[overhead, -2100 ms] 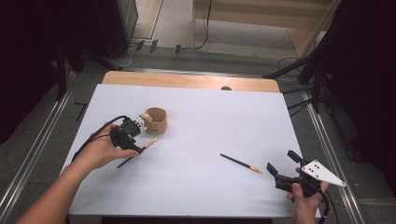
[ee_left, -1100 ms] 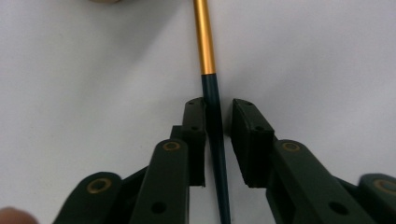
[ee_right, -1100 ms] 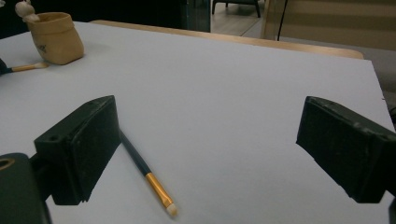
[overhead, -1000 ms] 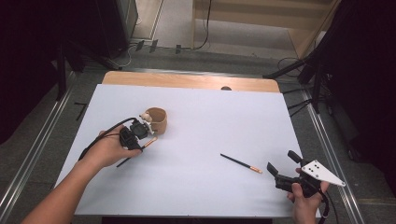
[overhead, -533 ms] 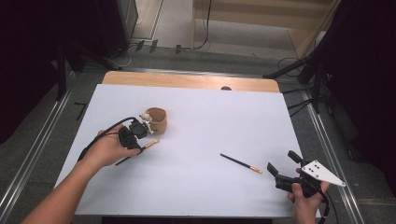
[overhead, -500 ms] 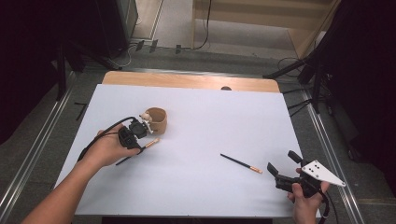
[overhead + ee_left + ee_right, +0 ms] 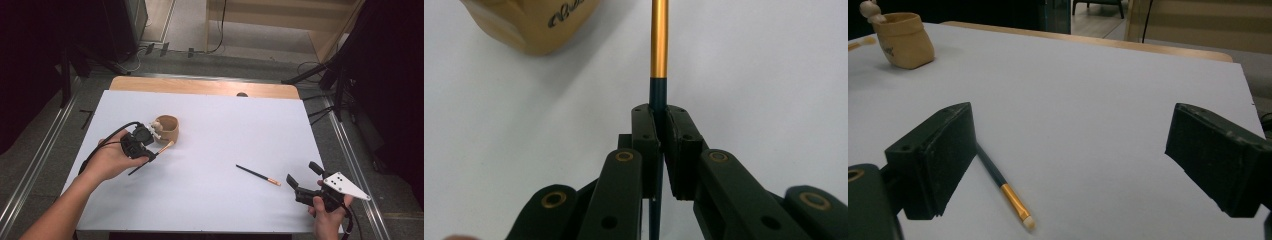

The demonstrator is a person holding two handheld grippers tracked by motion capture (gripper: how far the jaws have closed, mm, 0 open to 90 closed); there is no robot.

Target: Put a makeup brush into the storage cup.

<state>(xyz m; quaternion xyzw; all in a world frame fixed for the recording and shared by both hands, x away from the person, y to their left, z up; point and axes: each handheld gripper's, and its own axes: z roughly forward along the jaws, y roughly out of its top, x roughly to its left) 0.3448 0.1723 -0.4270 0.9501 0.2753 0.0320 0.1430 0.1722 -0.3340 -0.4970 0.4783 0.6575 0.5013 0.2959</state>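
My left gripper [image 7: 151,154] is shut on a thin dark brush [image 7: 162,148], held just in front of a tan cup [image 7: 167,129] at the left of the white table top. In the left gripper view the jaws [image 7: 658,112] pinch the dark handle, and the gold ferrule [image 7: 659,40] points away past the cup [image 7: 534,25]. A second brush [image 7: 257,175] lies flat on the table at the right. Close behind it my right gripper [image 7: 302,173] stands open with nothing between its jaws. The right gripper view [image 7: 1073,150] shows that brush [image 7: 1003,185] beside its left jaw and the cup [image 7: 903,40] far off.
The white sheet [image 7: 225,130] covers a wooden table whose far edge [image 7: 200,86] shows bare wood. A small pale bead figure [image 7: 156,131] sits at the cup's rim. Dark stands and cables [image 7: 335,80] are on the floor beyond the table.
My left gripper has lifted a little with the brush in it and drawn closer to the cup. The right gripper and the second brush have stayed in place.
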